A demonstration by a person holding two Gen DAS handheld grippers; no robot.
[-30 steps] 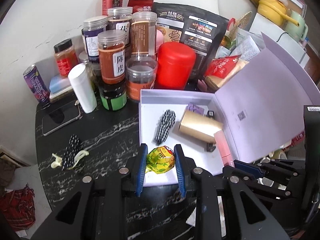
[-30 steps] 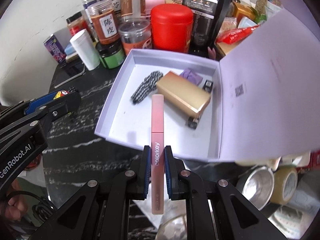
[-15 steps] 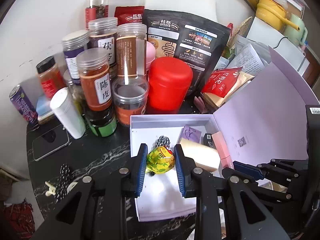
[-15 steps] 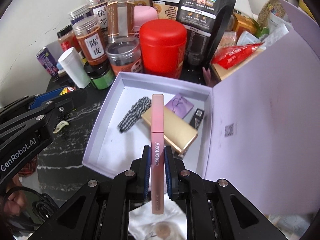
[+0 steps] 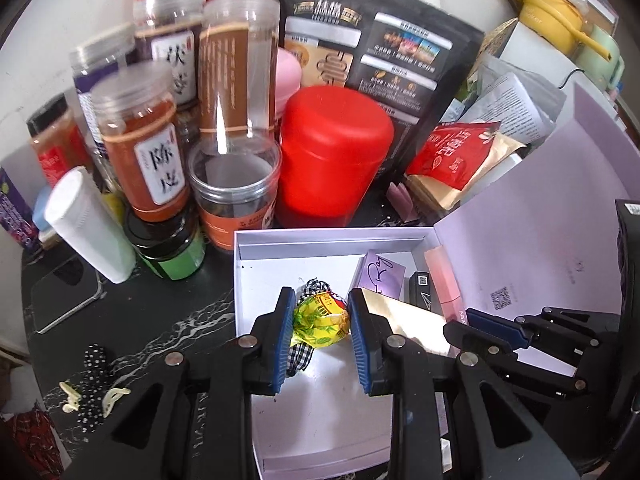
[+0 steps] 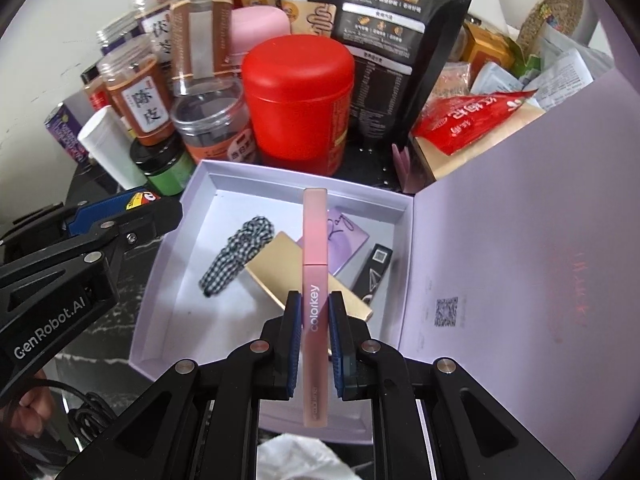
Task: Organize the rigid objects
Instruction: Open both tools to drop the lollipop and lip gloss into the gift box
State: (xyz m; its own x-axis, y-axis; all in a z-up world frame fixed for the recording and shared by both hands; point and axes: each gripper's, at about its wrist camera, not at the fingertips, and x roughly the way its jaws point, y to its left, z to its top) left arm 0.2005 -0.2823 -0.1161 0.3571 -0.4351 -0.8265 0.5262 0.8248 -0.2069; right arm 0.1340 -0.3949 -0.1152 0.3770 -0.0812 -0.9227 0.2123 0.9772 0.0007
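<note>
Hovering over the open lilac box (image 6: 208, 172), the left gripper (image 5: 320, 326) clamps a yellow wrapped candy (image 5: 320, 322) above the gingham hair clip (image 6: 236, 256); the right gripper (image 6: 314, 322) pinches a pink Colorkey tube (image 6: 315, 264) over the gold case (image 6: 276, 268). Behind the box crowd a red canister (image 6: 300, 100) and jars (image 5: 140, 140).

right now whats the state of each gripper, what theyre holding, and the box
left gripper: shut on yellow-wrapped candy, over the box
right gripper: shut on pink colorkey tube, pointing into the box
lavender box: lid open, standing to the right
gold case: lying flat in the box
</note>
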